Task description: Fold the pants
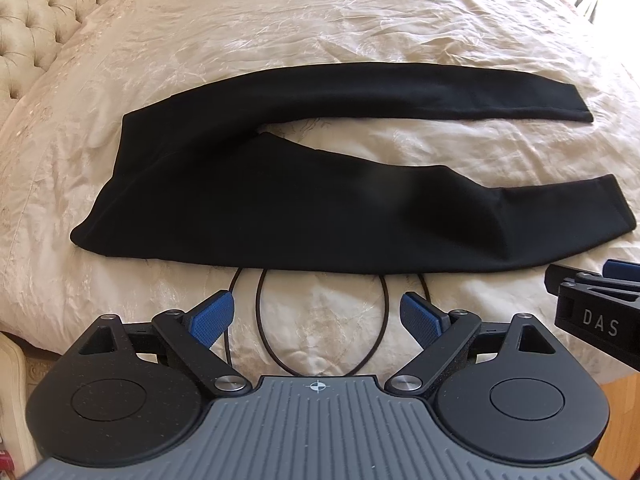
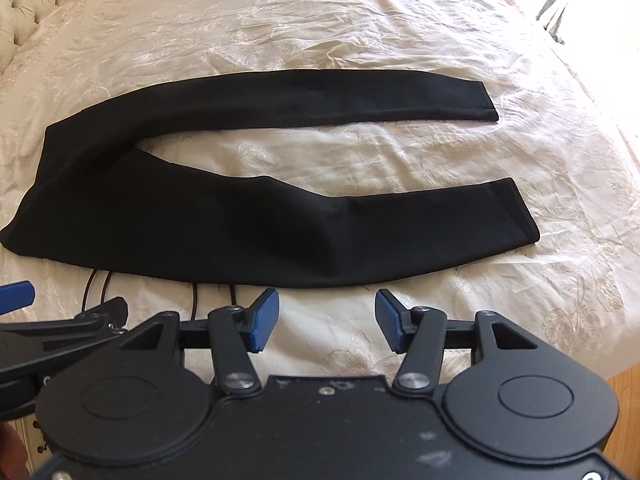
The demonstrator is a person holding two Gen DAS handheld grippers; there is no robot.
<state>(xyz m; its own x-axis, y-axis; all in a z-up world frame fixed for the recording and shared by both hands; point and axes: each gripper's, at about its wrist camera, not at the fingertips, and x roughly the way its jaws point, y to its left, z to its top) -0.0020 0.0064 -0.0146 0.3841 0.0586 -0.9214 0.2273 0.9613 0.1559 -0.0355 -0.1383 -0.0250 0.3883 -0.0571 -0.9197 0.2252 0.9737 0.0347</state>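
We see the black pants [image 1: 224,200] lying flat on the bedspread [image 1: 320,20], waist at left, both legs running right with a gap between them. Our left gripper [image 1: 316,320] and right gripper [image 2: 326,320] hover just short of the near leg, jaws spread, holding nothing. A cable [image 1: 320,344] loops beneath.

Bedroom: cream bedspread [image 1: 320,20], tufted headboard [image 1: 36,16].
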